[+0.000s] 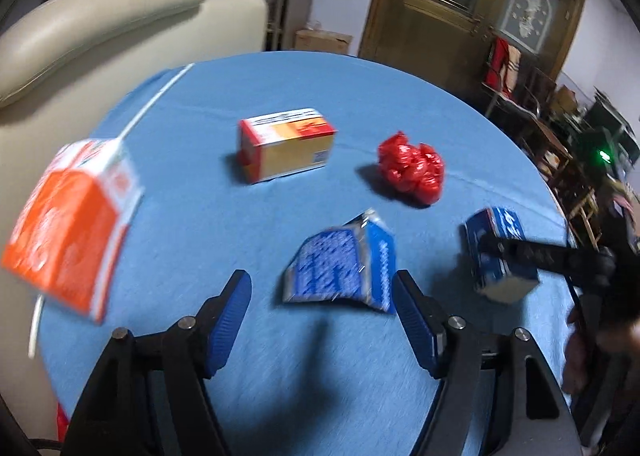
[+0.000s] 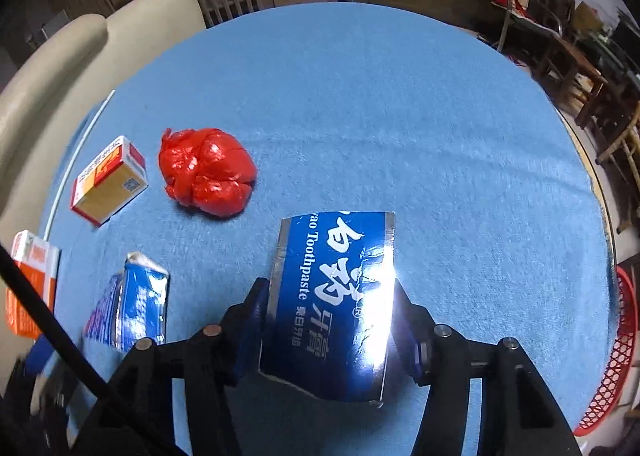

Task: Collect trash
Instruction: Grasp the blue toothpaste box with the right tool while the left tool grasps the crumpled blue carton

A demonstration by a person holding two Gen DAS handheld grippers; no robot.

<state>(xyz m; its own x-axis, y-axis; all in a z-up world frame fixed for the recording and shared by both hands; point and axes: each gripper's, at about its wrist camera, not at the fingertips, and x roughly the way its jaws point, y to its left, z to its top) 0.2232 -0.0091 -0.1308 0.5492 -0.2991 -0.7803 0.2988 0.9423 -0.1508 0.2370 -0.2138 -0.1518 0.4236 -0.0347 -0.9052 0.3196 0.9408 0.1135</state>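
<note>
Right hand-held gripper [image 2: 330,330] clamping glossy blue toothpaste box [image 2: 336,296] near table's [image 2: 400,115] right edge; left hand-held gripper [image 1: 322,316] gaping, empty, beside crumpled blue carton [image 1: 340,264]; open blue cloth lying beyond; crinkled red bag [image 2: 206,171] sitting mid-table

blue toothpaste box [image 2: 332,308] | print: "Toothpaste", "ao" fragment, large white Chinese characters | other boxes: unreadable

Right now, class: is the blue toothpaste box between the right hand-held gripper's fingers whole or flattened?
Flattened. The toothpaste box looks crushed: its shiny face is creased and buckled, and its far edge is ragged.
</note>
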